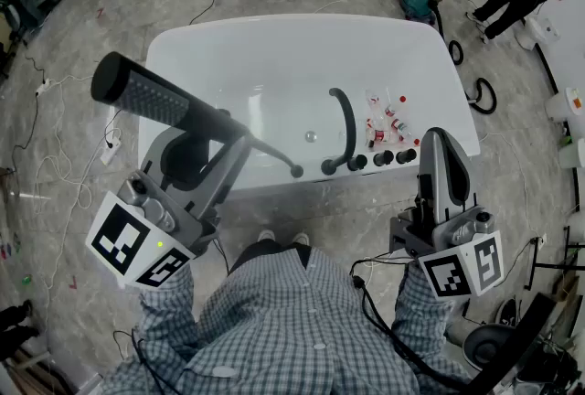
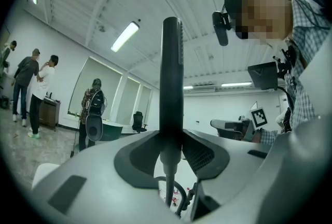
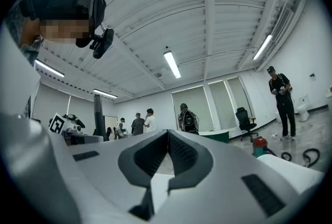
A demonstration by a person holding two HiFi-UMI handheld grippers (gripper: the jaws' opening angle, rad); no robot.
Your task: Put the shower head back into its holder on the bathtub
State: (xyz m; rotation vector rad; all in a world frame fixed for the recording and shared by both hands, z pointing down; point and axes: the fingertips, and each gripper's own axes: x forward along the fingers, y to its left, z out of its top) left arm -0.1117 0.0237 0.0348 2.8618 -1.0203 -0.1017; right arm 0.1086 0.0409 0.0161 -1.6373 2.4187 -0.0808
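Black shower head (image 1: 151,98) is hanging at centre left of the frame, just off the near left corner of the white bathtub (image 1: 274,46). The left gripper (image 1: 219,135) fingers are clamping its handle. The right gripper (image 1: 442,139) fingers are sitting pressed together, empty, at lower right.

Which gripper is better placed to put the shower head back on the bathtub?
Left. The left gripper clamps the shower head by its handle, close to the bathtub. The right gripper is shut and empty.
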